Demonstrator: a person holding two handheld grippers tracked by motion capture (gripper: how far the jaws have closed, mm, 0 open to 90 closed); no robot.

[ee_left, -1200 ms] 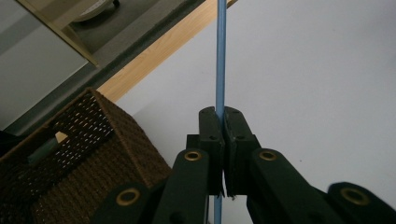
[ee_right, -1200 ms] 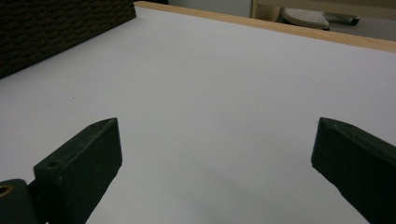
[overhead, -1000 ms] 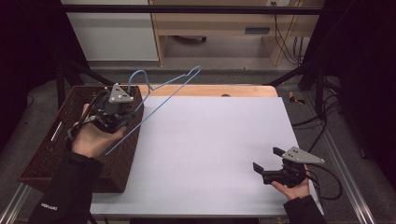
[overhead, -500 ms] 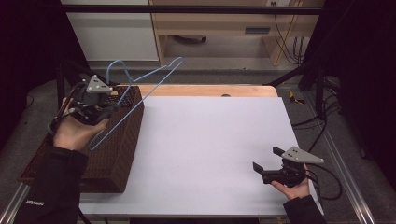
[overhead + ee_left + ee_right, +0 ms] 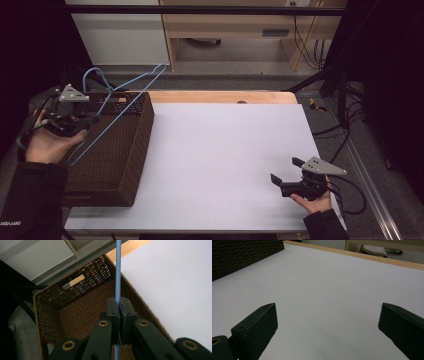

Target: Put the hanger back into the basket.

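Looking down from the high view, the left hand-held gripper (image 5: 85,121) sits over the left wall of a brown wicker basket (image 5: 131,150) at the left end of the white counter (image 5: 225,150), holding a light blue wire hanger (image 5: 131,95) that slants up and away, its hook (image 5: 92,76) above the basket's far edge. From that height the grip itself is hard to read; the left gripper view settles it, showing the jaws pinched tight on a straight blue wire of the hanger (image 5: 117,270), with the basket's open inside (image 5: 82,312) directly beneath. At the counter's near right corner the right hand-held gripper (image 5: 286,174) rests low, and the right gripper view shows its jaws spread wide over bare counter (image 5: 324,290), the basket's woven side (image 5: 242,255) off in the far corner.
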